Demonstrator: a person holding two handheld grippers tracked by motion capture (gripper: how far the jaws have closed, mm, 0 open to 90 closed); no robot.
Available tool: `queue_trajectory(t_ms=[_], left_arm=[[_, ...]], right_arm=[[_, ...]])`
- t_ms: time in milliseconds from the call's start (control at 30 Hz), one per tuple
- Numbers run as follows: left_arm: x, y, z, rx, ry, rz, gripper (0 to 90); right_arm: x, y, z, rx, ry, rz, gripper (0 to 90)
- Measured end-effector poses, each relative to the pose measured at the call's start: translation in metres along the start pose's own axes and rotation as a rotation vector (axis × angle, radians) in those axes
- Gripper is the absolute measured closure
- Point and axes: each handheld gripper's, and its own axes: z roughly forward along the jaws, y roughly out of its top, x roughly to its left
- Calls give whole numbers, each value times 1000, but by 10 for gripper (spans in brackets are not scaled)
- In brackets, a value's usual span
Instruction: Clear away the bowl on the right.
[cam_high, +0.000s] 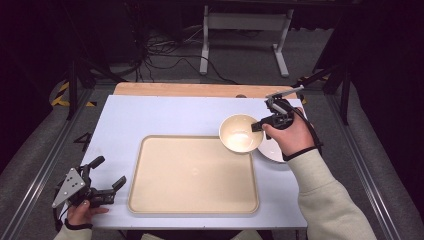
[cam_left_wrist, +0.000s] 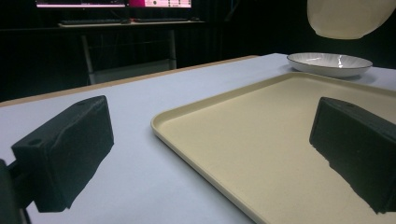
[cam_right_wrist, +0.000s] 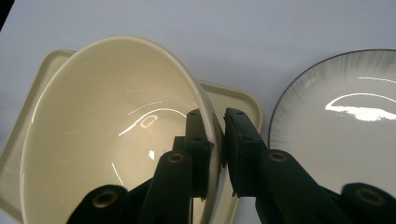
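Nearest, the left gripper rests spread wide beside the tray, while the right gripper pinches the cream bowl's rim above the plate.

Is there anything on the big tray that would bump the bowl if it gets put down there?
Nothing visible. The tray is bare, and the bowl hangs over its far right corner, pinched at the rim by the right gripper. The plate sits beside the tray.

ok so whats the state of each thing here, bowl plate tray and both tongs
bowl: lifted off the table, rim pinched by the right tongs, empty
plate: flat on the table beside the tray, empty
tray: flat on the table, empty
right tongs: shut on the bowl rim, one jaw inside, one outside
left tongs: open, holding nothing, low by the tray's left edge
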Motion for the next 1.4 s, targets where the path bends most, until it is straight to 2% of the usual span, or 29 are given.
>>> queue_trajectory(t_ms=[300,800,1400], left_arm=[[0,0,0,0,0,2,2],[0,0,0,-2,0,-2,2],[0,0,0,0,-1,1,2]], right_arm=[[25,3,6,6,28,-41,796],[61,7,17,18,108,-86,796],[96,8,41,53,184,-127,795]])
